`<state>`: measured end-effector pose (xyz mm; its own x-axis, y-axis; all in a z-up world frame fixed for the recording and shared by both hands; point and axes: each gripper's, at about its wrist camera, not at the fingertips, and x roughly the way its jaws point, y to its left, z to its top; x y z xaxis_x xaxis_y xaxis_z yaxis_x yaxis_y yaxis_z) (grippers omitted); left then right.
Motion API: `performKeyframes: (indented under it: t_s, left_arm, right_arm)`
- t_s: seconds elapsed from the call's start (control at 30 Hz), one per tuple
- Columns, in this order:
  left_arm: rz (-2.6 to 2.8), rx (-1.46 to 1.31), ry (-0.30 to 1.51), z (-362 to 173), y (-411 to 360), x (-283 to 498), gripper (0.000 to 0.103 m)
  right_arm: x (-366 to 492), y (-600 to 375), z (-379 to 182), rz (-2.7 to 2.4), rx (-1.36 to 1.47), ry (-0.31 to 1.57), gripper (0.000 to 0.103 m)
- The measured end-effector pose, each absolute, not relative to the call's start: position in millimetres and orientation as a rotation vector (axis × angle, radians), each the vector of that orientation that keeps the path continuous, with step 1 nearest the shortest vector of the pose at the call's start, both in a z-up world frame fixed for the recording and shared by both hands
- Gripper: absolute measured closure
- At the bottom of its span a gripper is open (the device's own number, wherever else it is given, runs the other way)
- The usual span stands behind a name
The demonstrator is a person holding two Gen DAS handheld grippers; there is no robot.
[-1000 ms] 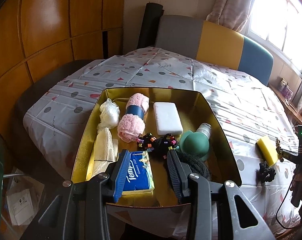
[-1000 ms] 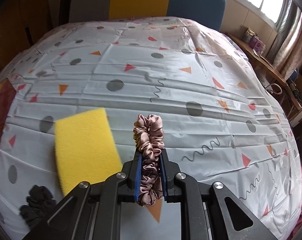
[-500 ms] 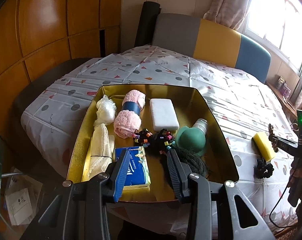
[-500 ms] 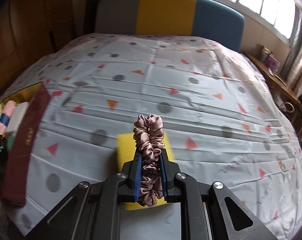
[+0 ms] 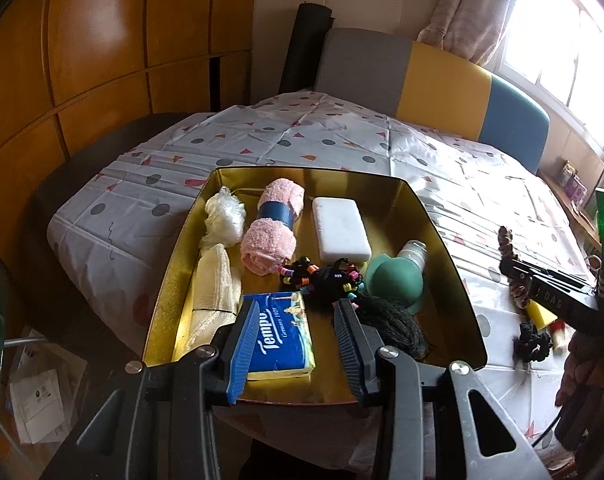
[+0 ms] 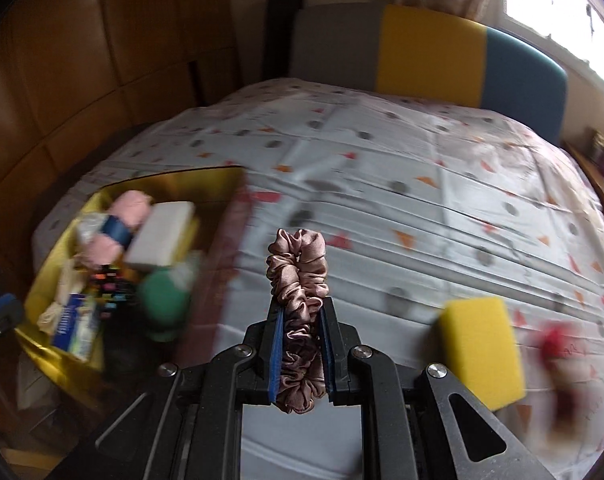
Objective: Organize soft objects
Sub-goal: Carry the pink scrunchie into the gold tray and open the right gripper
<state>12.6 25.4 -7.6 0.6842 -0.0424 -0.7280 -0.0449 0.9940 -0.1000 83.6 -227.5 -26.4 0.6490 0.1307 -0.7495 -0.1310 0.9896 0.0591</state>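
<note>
Swinging across from the loose yellow sponge block [image 6: 479, 344], the right gripper [image 6: 300, 354] now faces the gold metal tray [image 5: 453, 280], its jaws clamped on a dusty-pink satin scrunchie [image 6: 298, 276] held above the patterned bedsheet [image 6: 421, 208]. Over the tray, the left gripper [image 5: 298, 344] hangs partly open and empty. Most soft things look sorted already; sponge and black scrunchie [image 5: 531, 342] remain outside.

Tray [image 5: 429, 216]: glossy gold metal, mirror-like walls. Scrunchie [image 6: 298, 280]: pink satin cloth, shiny, gathered. Towel roll [image 5: 270, 240]: fuzzy pink terry. Sponge [image 6: 481, 344]: matt yellow foam. Wall panels [image 5: 102, 40]: lacquered wood. Bed sheet [image 5: 302, 136]: smooth, creased.
</note>
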Motion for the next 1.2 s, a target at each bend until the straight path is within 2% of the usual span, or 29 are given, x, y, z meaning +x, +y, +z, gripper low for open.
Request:
performKeyframes:
  t_s: [0.53,1.2]
  left_arm:
    - [0.124,-0.174,0.806,-11.0,73.0,11.5,0.064]
    - [0.180,-0.177,0.783,-6.8,87.8,7.5,0.063]
  right_arm:
    - [59.5,-89.3,-27.7,0.447,-0.052,0.860,0.087]
    - [61.6,-55.9,-66.9,0.475,-0.120,0.970,0.085]
